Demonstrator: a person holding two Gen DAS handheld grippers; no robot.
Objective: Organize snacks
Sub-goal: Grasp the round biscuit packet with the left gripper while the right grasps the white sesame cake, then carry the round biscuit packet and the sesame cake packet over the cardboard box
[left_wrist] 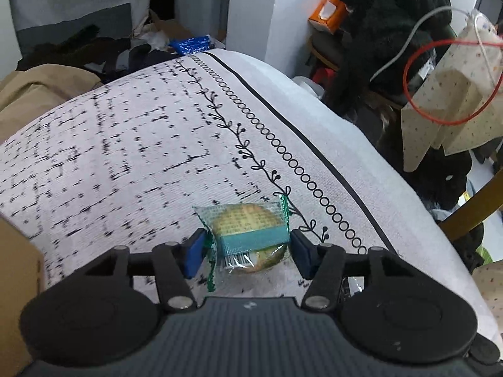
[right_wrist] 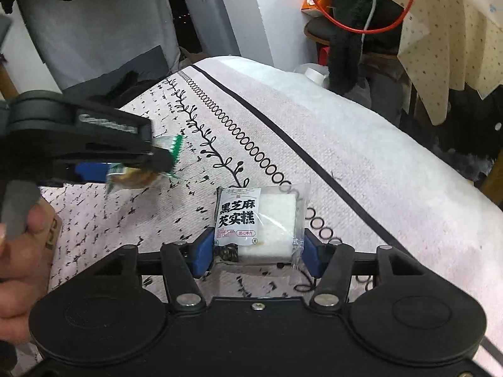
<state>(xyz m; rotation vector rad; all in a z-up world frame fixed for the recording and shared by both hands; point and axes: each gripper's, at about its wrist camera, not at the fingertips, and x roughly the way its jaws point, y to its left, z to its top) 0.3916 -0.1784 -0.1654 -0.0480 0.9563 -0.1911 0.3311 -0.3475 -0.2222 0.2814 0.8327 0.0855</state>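
A round biscuit cake in a clear, green-edged wrapper sits between the blue pads of my left gripper, which is shut on it. In the right wrist view the left gripper holds that cake above the patterned tablecloth, with a hand on its handle. My right gripper is shut on a white rice-cake packet with black Chinese lettering, just over the cloth's ring border.
A cardboard box stands at the near left edge, seen as a corner behind the hand. Beyond the table's right edge are a chair piled with dark clothes, an orange tissue box and a red cable loop.
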